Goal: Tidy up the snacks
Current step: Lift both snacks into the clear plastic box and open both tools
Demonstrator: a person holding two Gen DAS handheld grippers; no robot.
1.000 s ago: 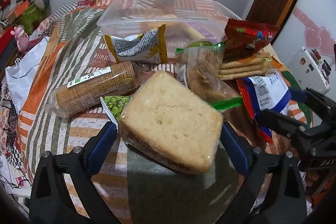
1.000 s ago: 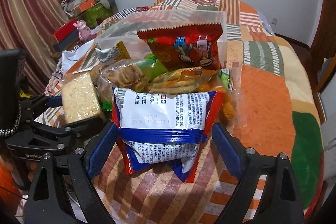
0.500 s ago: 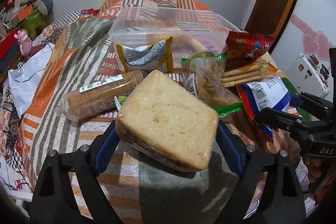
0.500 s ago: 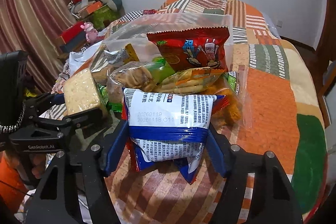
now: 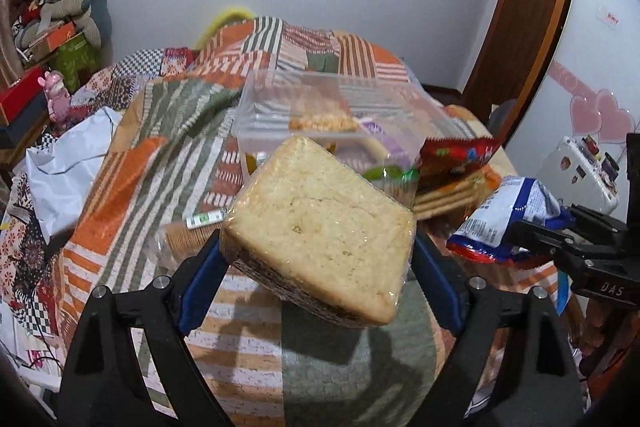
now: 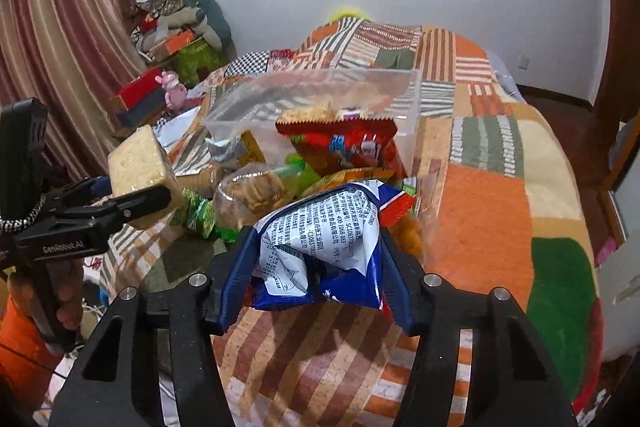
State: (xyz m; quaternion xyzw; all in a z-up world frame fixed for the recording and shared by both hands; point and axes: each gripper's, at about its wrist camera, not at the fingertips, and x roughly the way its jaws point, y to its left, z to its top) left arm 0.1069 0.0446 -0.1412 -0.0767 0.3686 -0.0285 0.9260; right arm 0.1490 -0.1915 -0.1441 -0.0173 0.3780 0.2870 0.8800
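Wrapped cracker block point(image 5: 318, 227) and crumpled blue packet point(image 6: 320, 251) held aloft.

Glossy clear film wraps the rough, crumbly cracker block point(image 5: 320, 227). The blue-white packet point(image 6: 320, 251) is crinkled shiny plastic. The container point(image 5: 332, 107) is smooth transparent plastic, and the patchwork quilt point(image 6: 500, 195) is matt woven cloth.

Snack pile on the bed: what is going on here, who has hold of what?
A person is sorting snacks with two handheld grippers. The left gripper is shut on a wrapped cake block, held above the quilt. The right gripper squeezes a crumpled blue-and-white packet, also lifted. Both point toward the clear box, which already holds some snacks. Other packets, including a red bag, lie in front of it.
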